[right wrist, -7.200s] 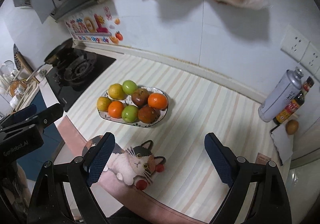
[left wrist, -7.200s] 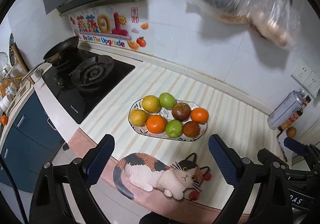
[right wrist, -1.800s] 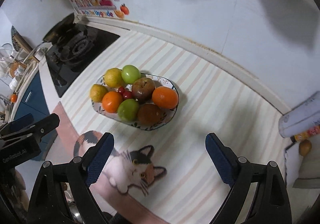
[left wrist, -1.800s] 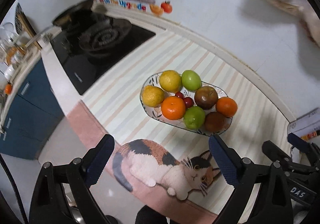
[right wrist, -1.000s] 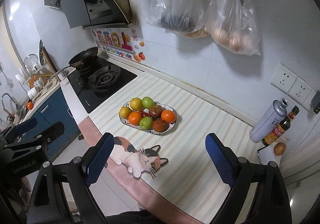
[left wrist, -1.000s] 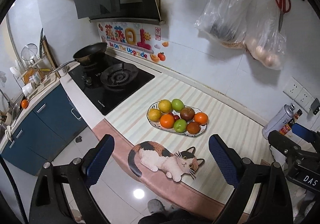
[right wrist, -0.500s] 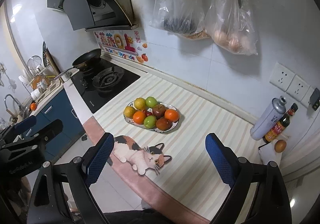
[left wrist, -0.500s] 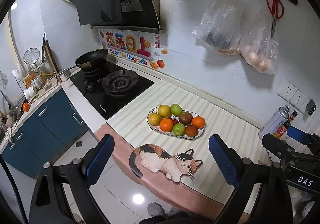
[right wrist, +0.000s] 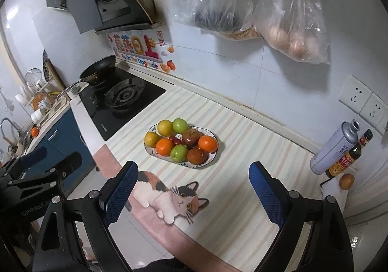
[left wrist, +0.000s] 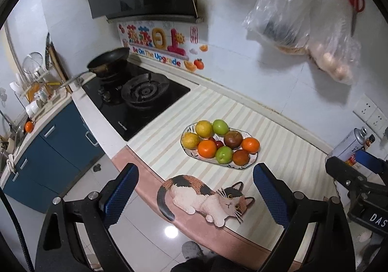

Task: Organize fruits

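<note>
While both sets of jaws stand wide apart with nothing between them, the left gripper (left wrist: 194, 195) and the right gripper (right wrist: 192, 194) hang above the front edge of the counter, each pointing steeply down, well short of the fruit. Just beyond the fingertips lies the cat picture (left wrist: 206, 195) printed on the striped mat (right wrist: 254, 150). Past that sits the oval plate (left wrist: 252, 159), loaded with oranges, green and yellow fruit, two dark reddish ones and some small red ones in the middle.

Judging by this, the fruit already looks gathered on the plate, so either the sorting is done or a fresh reach has yet to start. Any next move would call for lowering one gripper over a single fruit, an orange (right wrist: 208, 144) at the plate's edge being easiest to reach, and closing gently so its neighbours do not roll.

Only the right wrist view shows the small brown round thing (right wrist: 346, 181) beside the sauce bottle (right wrist: 349, 158) and spray can (right wrist: 335, 148); whether it is fruit I cannot tell. Only the left view shows the floor (left wrist: 150, 230) below the counter edge.
</note>
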`<control>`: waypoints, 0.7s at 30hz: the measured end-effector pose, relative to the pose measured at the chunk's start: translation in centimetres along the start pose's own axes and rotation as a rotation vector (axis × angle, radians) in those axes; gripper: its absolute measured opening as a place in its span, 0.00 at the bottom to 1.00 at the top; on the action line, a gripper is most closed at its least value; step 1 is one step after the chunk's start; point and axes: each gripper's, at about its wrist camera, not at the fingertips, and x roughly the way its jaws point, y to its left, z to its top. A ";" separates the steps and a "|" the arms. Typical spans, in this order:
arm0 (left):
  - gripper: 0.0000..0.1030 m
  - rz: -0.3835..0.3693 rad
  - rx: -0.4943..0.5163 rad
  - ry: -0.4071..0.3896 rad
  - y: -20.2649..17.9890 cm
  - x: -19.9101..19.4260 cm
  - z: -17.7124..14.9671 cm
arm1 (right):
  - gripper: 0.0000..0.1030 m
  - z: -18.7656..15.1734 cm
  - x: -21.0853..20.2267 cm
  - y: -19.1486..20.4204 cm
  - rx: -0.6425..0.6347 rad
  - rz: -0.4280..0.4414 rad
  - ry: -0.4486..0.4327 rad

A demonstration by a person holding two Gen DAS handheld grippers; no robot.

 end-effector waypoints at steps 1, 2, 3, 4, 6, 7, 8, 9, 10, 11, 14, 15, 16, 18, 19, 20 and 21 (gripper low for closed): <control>0.94 0.007 0.000 0.008 -0.1 0.7 0.3 | 0.92 0.3 0.7 -0.1 0.001 -0.004 0.007; 0.94 0.007 0.001 0.014 -0.1 1.2 0.5 | 0.92 0.6 1.5 -0.2 0.004 -0.007 0.013; 0.94 0.007 0.004 0.018 -0.2 1.8 0.8 | 0.92 0.8 2.3 -0.3 0.005 -0.014 0.021; 0.94 0.014 0.006 0.020 -0.3 2.3 1.0 | 0.92 1.2 3.2 -0.4 0.003 -0.022 0.032; 0.94 0.023 0.013 0.036 -0.5 3.7 1.6 | 0.92 1.7 4.6 -0.6 0.004 -0.031 0.048; 0.94 0.026 0.014 0.043 -0.6 4.3 1.9 | 0.92 2.0 5.4 -0.7 0.001 -0.037 0.057; 0.94 0.026 0.014 0.054 -0.6 5.1 2.2 | 0.92 2.1 6.0 -0.8 -0.001 -0.043 0.061; 0.94 0.027 0.016 0.058 -0.6 5.6 2.5 | 0.92 2.3 6.6 -0.8 -0.002 -0.049 0.070; 0.94 0.031 0.017 0.060 -0.7 6.0 2.7 | 0.92 2.5 7.2 -0.9 -0.003 -0.051 0.079; 0.94 0.038 0.019 0.062 -0.7 6.5 3.0 | 0.92 2.6 7.8 -1.0 -0.003 -0.056 0.086; 0.94 0.044 0.018 0.080 -0.6 8.1 3.7 | 0.92 2.9 9.4 -1.3 0.003 -0.059 0.112; 0.94 0.047 0.018 0.086 -0.6 8.6 4.0 | 0.92 2.8 9.9 -1.4 0.005 -0.061 0.119; 0.94 0.047 0.019 0.091 -0.7 9.1 4.2 | 0.92 2.9 10.4 -1.5 0.004 -0.063 0.126; 0.94 0.053 0.021 0.102 -0.7 10.0 4.5 | 0.92 3.1 11.3 -1.7 0.002 -0.066 0.142; 0.94 0.051 0.022 0.109 -0.8 10.4 4.6 | 0.92 3.1 11.7 -1.7 0.001 -0.068 0.149; 0.94 0.044 0.022 0.122 -0.9 10.9 4.7 | 0.92 3.2 12.1 -1.8 0.001 -0.069 0.156; 0.94 0.043 0.020 0.127 -0.9 11.2 4.7 | 0.92 3.2 12.5 -1.8 0.001 -0.071 0.162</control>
